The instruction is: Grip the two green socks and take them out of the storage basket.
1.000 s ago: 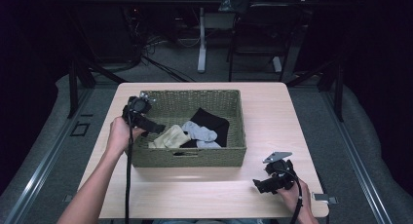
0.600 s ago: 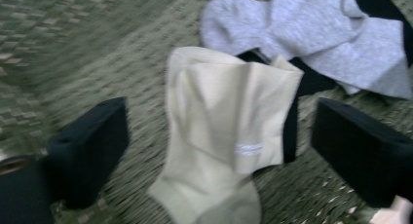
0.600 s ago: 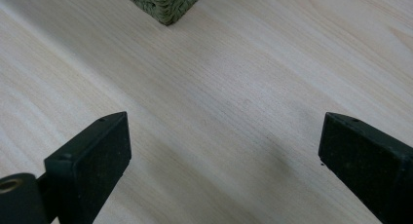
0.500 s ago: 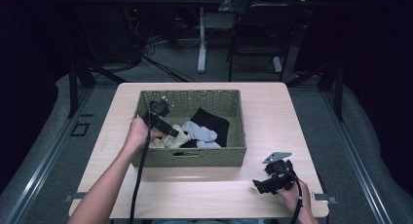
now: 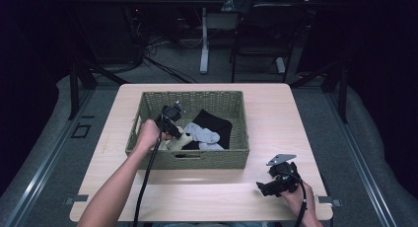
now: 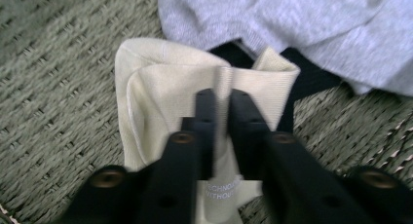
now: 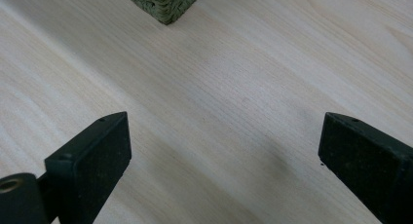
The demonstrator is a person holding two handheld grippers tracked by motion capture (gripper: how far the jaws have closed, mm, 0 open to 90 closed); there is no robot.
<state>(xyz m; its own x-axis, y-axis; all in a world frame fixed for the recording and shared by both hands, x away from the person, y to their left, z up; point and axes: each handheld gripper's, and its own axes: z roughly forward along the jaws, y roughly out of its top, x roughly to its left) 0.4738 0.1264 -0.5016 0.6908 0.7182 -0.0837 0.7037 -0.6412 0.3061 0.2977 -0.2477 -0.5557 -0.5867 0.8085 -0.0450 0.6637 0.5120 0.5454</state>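
One second on, we see the left gripper [image 6: 217, 100] has dropped into the basket [image 5: 148, 99] and pinched the cream sock [image 6: 165, 83]. The right gripper [image 7: 224, 151] stays wide open over the table [image 7: 243, 78].

I see a woven green basket [image 5: 236, 155] on the tabletop, nearer its far edge. Inside, toward the basket's left wall, a cream sock [image 6: 160, 92] lies folded and bunched; a grey sock [image 6: 302, 24] lies just beside it, overlapping a black garment [image 5: 217, 124] toward the right wall.

Partly hidden print "TECHNOLO… / WITHOU…" on the cream sock [image 6: 160, 83].
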